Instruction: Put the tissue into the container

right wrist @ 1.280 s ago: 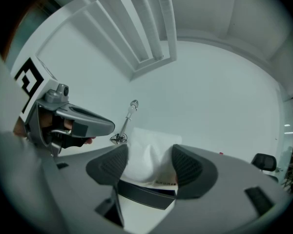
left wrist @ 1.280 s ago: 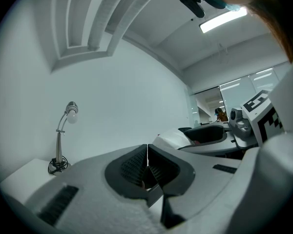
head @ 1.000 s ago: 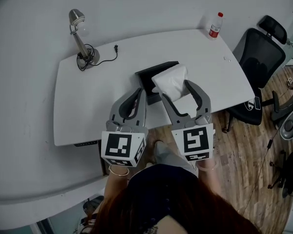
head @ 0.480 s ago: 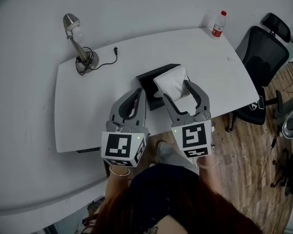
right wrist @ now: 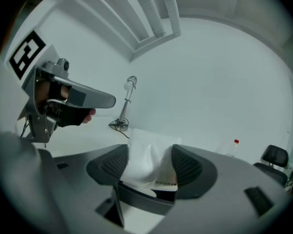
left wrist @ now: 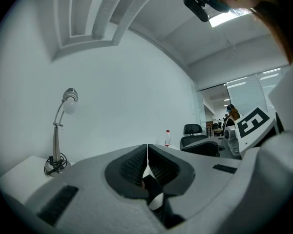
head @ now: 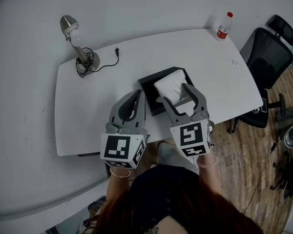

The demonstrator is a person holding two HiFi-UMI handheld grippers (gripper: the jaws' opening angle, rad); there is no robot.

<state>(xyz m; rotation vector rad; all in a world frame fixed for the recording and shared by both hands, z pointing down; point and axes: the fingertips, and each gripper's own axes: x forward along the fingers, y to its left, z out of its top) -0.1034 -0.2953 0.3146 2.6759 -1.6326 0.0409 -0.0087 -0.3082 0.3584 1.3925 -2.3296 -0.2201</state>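
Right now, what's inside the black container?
The tissue, held in the right tongs, covers most of the container; whether it is inside or just above, I can't tell. It hides whatever lies on the bottom.

Our left tongs and right tongs are grey, with black ribbed pads and white black-marked cubes; we wear a dark top.

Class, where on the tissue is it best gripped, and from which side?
Across its short width, from the person's side, as the right gripper does: the tissue is soft and pinches in, leaving its far end free over the container.
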